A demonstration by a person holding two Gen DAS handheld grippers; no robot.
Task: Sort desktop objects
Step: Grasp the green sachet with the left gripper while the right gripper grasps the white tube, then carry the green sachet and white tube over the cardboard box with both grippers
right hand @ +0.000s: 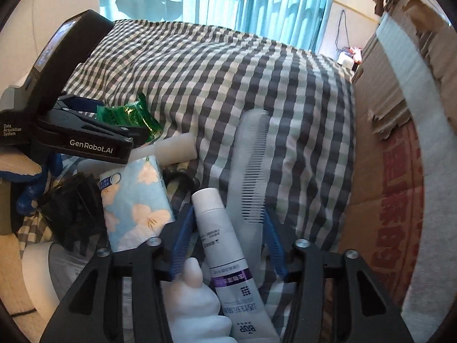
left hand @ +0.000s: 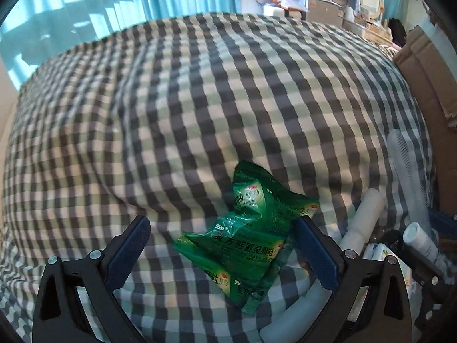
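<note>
A crumpled green medicine packet (left hand: 251, 228) lies on the checked cloth (left hand: 200, 100). My left gripper (left hand: 222, 223) is open wide around it; the packet rests against the right blue pad (left hand: 317, 254) and stays clear of the left one. In the right wrist view, a white tube (right hand: 220, 237) and a pale comb (right hand: 251, 171) lie side by side between the fingers of my right gripper (right hand: 228, 211). The blue pads (right hand: 182, 237) stand close at their sides, and I see no squeeze on either. The green packet (right hand: 134, 114) also shows there, beside the left gripper's black housing (right hand: 85, 145).
A blue flowered tissue pack (right hand: 137, 203), a white cylinder (right hand: 174, 145), a black crumpled item (right hand: 71, 211) and a white moulded piece (right hand: 197, 308) crowd the near left. A torn cardboard box (right hand: 400, 171) walls the right side. Curtains hang behind the bed.
</note>
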